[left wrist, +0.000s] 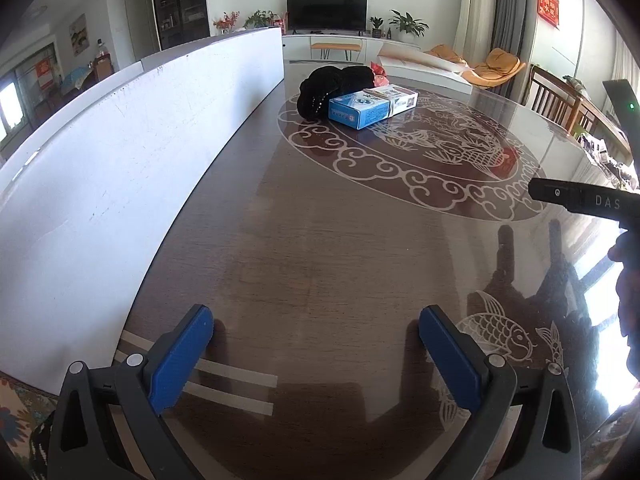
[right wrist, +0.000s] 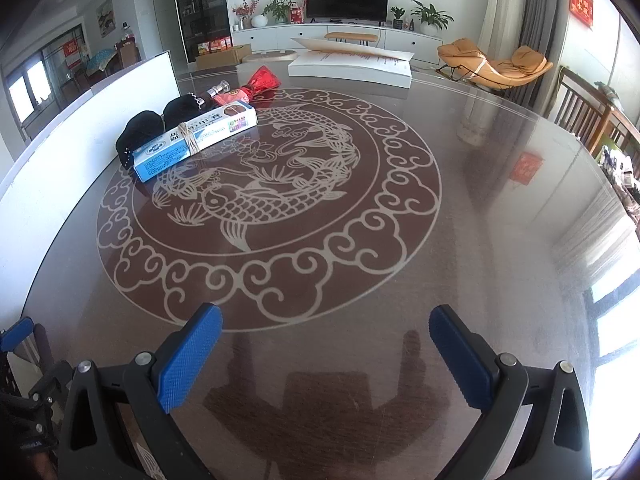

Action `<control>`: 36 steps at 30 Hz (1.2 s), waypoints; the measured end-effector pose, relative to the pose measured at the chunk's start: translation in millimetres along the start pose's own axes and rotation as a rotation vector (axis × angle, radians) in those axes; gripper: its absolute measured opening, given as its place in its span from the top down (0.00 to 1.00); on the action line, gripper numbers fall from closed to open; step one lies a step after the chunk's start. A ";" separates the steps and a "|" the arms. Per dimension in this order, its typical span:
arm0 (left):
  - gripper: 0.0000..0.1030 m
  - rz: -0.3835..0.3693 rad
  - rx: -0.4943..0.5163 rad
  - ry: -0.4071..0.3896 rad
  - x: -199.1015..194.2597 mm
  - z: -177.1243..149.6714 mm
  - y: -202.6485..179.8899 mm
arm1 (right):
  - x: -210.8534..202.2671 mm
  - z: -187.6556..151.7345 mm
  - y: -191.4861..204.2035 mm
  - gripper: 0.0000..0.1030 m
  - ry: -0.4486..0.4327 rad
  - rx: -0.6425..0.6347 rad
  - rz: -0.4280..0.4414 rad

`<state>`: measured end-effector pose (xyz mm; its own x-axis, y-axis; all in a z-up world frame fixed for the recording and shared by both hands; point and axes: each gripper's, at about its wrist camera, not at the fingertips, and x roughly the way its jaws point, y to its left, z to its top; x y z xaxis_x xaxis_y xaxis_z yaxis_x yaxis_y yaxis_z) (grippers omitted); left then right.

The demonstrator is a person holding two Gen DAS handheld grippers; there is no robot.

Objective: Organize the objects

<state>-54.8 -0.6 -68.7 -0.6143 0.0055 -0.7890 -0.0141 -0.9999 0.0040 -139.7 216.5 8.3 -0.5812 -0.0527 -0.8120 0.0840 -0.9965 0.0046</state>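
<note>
left wrist: low over table (left wrist: 320, 248), faces TV, beside white board (left wrist: 120, 152) | right wrist: same heading, further right | shared: box (left wrist: 372, 106), medallion (right wrist: 268, 208)

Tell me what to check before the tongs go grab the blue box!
1. Left tongs open and holding nothing: ok.
2. Right tongs open and holding nothing: ok.
3. Path across the table to the blue box: ok, no objects lie in between.
4. Blue box is easy to lift alone: not ok, the black cloth sits tight against its far side.
5. The string band holds the box bundle together: ok, it is wrapped around the middle.
6. The bottle and red wrapped item behind the box will stay put: cannot tell, they lie close behind it.
</note>
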 end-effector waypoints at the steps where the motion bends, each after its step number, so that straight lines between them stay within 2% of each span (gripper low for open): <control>1: 0.00 0.002 -0.002 -0.001 0.1 0.2 0.0 | 2.7 13.3 3.8 0.00 -0.001 -0.001 0.012; 5: 0.00 0.005 -0.004 -0.006 0.1 -0.1 -0.4 | 28.9 75.8 30.7 0.00 0.024 0.033 0.098; 8: 0.00 0.003 -0.002 -0.008 -0.5 -0.5 -0.7 | 59.6 117.6 60.9 0.00 0.074 0.063 0.136; 12: 0.00 -0.001 0.002 -0.008 0.1 -0.2 -0.8 | 98.8 153.6 95.1 0.00 0.143 0.120 0.101; 15: 0.00 -0.002 0.002 -0.006 -0.1 -0.2 -0.7 | 123.4 161.0 109.7 0.00 0.204 0.157 0.047; 18: 0.00 -0.004 0.005 -0.005 0.7 1.8 -0.1 | 132.5 157.8 120.6 0.01 0.223 0.147 0.012; 19: 0.00 -0.004 0.004 -0.005 0.6 1.9 -0.1 | 129.8 155.6 123.3 0.09 0.203 0.133 0.000; 20: 0.00 -0.004 0.004 -0.004 1.0 2.5 0.0 | 126.0 152.7 125.3 0.22 0.182 0.114 -0.016; 21: 0.00 -0.003 0.003 -0.004 1.6 3.2 0.6 | 122.0 149.6 126.0 0.28 0.164 0.094 -0.026; 23: 0.00 -0.003 0.003 -0.005 1.9 3.7 0.9 | 113.7 141.9 121.1 0.51 0.136 0.081 -0.021; 24: 0.00 -0.004 0.003 -0.005 1.8 3.6 0.9 | 109.3 137.1 115.9 0.54 0.126 0.083 -0.017; 31: 0.00 -0.002 0.001 -0.015 2.0 3.4 1.2 | 68.5 82.5 55.2 0.56 0.063 0.065 -0.030; 36: 0.00 -0.002 0.001 -0.015 1.9 3.6 1.0 | 22.8 21.7 -1.7 0.56 0.039 0.056 -0.068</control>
<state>-58.8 -1.6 -68.0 -0.6262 0.0076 -0.7797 -0.0162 -0.9999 0.0032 -170.6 215.6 2.5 -0.5522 0.0162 -0.8336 -0.0005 -0.9998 -0.0191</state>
